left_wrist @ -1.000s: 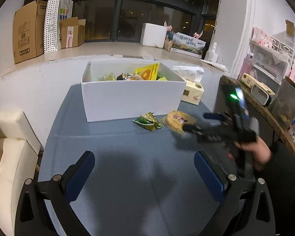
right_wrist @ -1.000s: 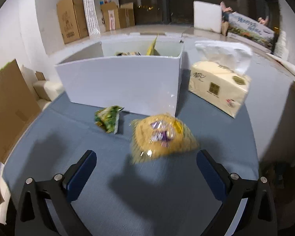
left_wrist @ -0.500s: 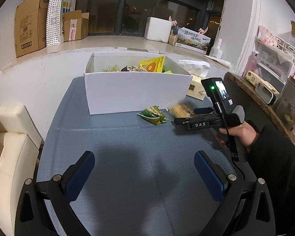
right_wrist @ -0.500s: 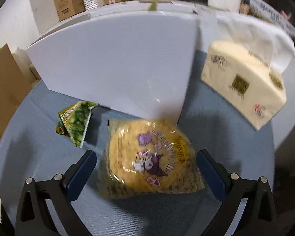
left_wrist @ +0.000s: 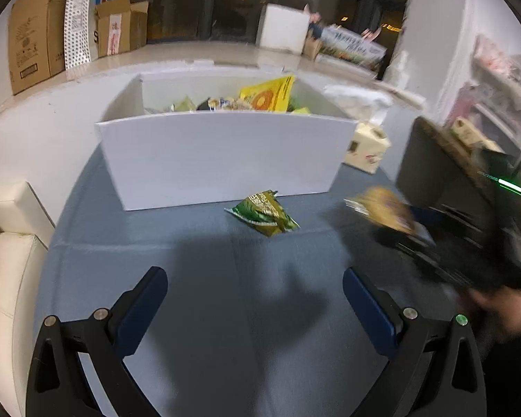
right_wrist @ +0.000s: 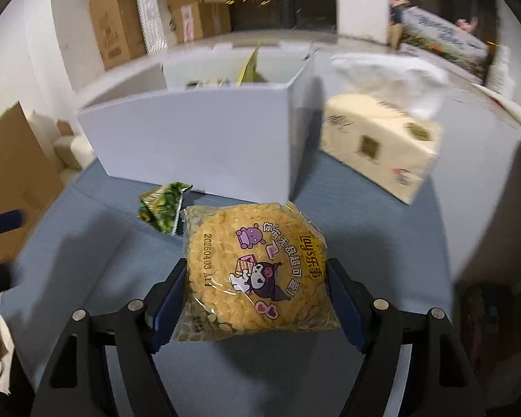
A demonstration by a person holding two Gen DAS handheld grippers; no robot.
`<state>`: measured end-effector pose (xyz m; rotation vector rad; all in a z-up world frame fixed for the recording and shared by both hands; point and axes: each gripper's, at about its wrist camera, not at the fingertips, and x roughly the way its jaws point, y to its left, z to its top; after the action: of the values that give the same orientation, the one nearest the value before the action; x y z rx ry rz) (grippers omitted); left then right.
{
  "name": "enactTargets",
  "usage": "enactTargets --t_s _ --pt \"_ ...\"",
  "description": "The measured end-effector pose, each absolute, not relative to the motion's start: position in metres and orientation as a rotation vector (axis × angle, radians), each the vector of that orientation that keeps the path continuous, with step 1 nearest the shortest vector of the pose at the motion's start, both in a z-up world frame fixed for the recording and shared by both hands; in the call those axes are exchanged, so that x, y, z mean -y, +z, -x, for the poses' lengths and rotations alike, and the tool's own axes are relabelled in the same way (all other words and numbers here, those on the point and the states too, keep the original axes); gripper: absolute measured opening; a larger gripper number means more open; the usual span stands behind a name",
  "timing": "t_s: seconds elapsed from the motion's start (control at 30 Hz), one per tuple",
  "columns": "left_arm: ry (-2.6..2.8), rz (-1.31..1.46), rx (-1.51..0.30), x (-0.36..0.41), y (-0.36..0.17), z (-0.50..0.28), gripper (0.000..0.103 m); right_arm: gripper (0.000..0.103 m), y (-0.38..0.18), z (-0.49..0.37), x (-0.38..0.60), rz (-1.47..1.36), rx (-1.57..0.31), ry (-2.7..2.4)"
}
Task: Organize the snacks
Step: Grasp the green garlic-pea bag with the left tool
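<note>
My right gripper point(right_wrist: 257, 288) is shut on a yellow snack bag point(right_wrist: 257, 271) with cartoon print and holds it above the blue table; the bag also shows blurred in the left wrist view point(left_wrist: 382, 208). A small green snack packet point(left_wrist: 264, 212) lies on the table in front of the white box point(left_wrist: 222, 160), which holds several snacks; the packet also shows in the right wrist view point(right_wrist: 163, 205). My left gripper point(left_wrist: 253, 299) is open and empty, well short of the green packet.
A cream tissue box point(right_wrist: 378, 146) stands right of the white box point(right_wrist: 198, 142). Cardboard boxes point(left_wrist: 31, 52) line the window ledge behind. A cream sofa point(left_wrist: 3, 260) is at the table's left edge, and shelves point(left_wrist: 496, 104) at the right.
My right gripper has closed on the yellow bag and lifted it off the table, pulling back. My left gripper has moved closer to the white box and the green packet.
</note>
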<state>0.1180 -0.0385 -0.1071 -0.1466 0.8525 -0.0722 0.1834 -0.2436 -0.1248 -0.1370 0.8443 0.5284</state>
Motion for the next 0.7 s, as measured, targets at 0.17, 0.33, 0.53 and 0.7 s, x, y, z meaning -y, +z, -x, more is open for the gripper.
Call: enactTargets --t_s 0.17,0.33,0.53,0.7 --pt "-0.063 0.195 -0.875 0.056 -0.128 -0.177 0.103 0.08 -0.11 -0.14 0.277 0.022 -0.825 0.504" --pt "-0.023 0.146 -0.948 0.067 -0.156 -0.222 0.102 0.08 -0.11 -0.11 0.306 -0.069 -0.817 0.488" --pt "0.034 0.059 -0.959 0.073 -0.171 -0.234 0.055 0.08 -0.116 -0.104 0.317 -0.132 -0.827 0.482" --pt "-0.034 0.073 -0.917 0.068 -0.158 -0.212 0.042 0.08 -0.118 -0.108 0.311 -0.127 -0.827 0.495"
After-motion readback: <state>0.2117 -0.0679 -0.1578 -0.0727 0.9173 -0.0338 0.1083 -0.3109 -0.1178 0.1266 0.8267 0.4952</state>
